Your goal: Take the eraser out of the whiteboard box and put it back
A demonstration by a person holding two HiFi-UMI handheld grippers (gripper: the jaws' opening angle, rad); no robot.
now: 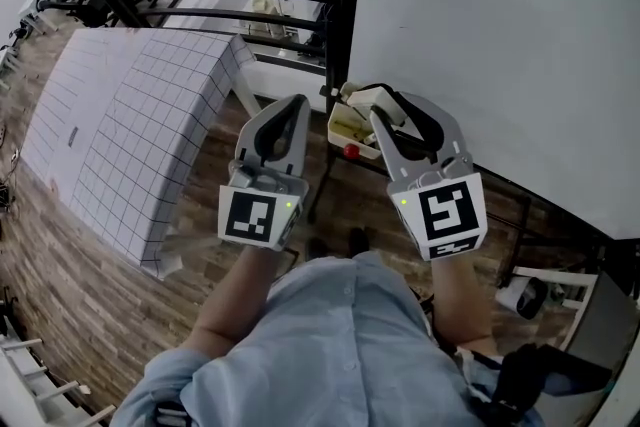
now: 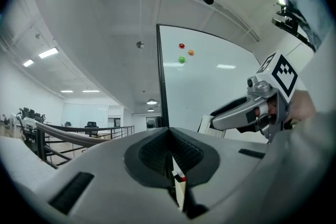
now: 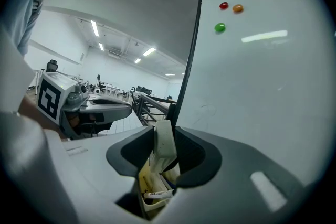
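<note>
The right gripper (image 3: 165, 150) hides the lower end of the eraser (image 3: 163, 134) and cuts off most of the whiteboard box (image 3: 151, 189). Its jaws pinch the pale eraser upright, just above that box, with the whiteboard (image 3: 262, 92) close beside. To its left, the left gripper (image 2: 169, 139) has its jaws pressed together on nothing.

You are working in an evenly bright room: ceiling strip lights (image 2: 48, 53) overhead lay a pale streak of glare on the whiteboard (image 3: 262, 102). The left gripper view and right gripper view bulge strongly, with black corners, and their nearest foreground looks soft, perhaps out of focus. Floor (image 1: 60, 295) shadows are faint.
</note>
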